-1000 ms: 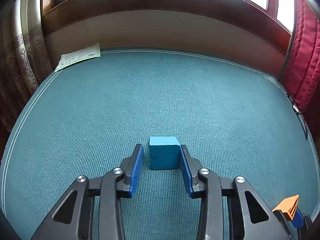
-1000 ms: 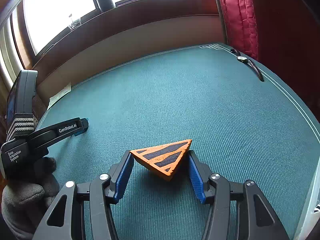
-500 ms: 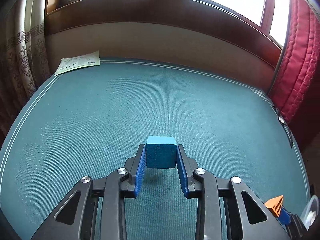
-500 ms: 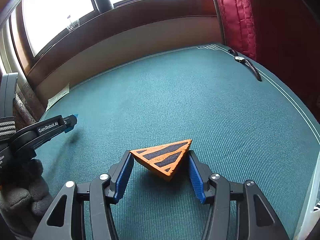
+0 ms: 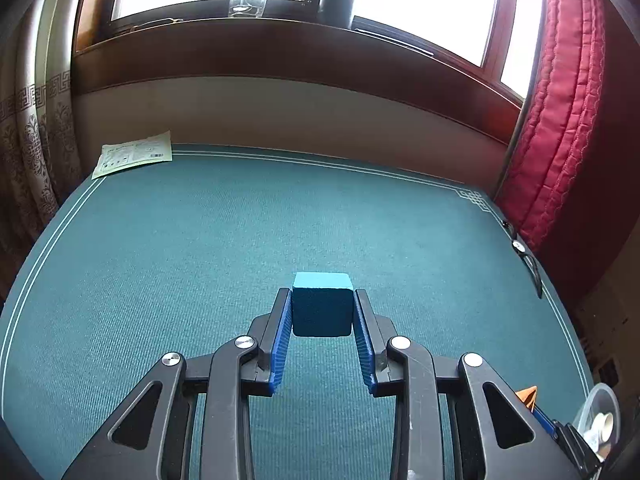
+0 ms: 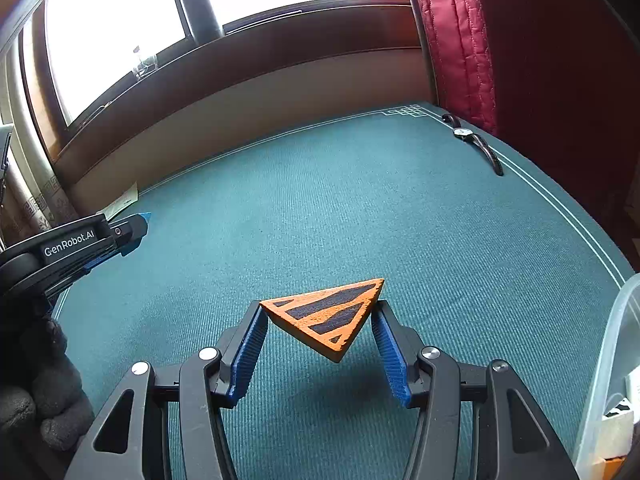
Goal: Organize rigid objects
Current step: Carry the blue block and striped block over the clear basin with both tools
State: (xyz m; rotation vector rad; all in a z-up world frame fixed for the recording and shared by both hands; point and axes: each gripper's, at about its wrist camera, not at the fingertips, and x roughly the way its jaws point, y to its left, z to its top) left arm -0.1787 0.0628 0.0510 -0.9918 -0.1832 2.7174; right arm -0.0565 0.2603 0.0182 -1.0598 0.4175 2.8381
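Observation:
A small blue cube [image 5: 322, 310] is clamped between the blue pads of my left gripper [image 5: 322, 314], held clear above the green table mat [image 5: 200, 248]. In the right wrist view an orange triangular block [image 6: 330, 314] with black stripes is gripped at its two corners by my right gripper [image 6: 320, 320], lifted off the mat with its shadow below. The left gripper [image 6: 138, 228] shows at the left edge of that view, with a sliver of blue at its tip. The orange block's tip [image 5: 527, 394] peeks in at the lower right of the left wrist view.
A paper sheet [image 5: 134, 154] lies at the mat's far left corner. A wristwatch [image 6: 474, 140] rests by the red curtain [image 6: 452, 40] on the right. A clear plastic container [image 6: 612, 364] with small items stands at the near right. A gloved hand [image 6: 36, 392] holds the left tool.
My left gripper closed on the blue cube and lifted it off the mat, tilting up so more of the window shows. The right gripper kept its hold on the orange triangle, unmoved.

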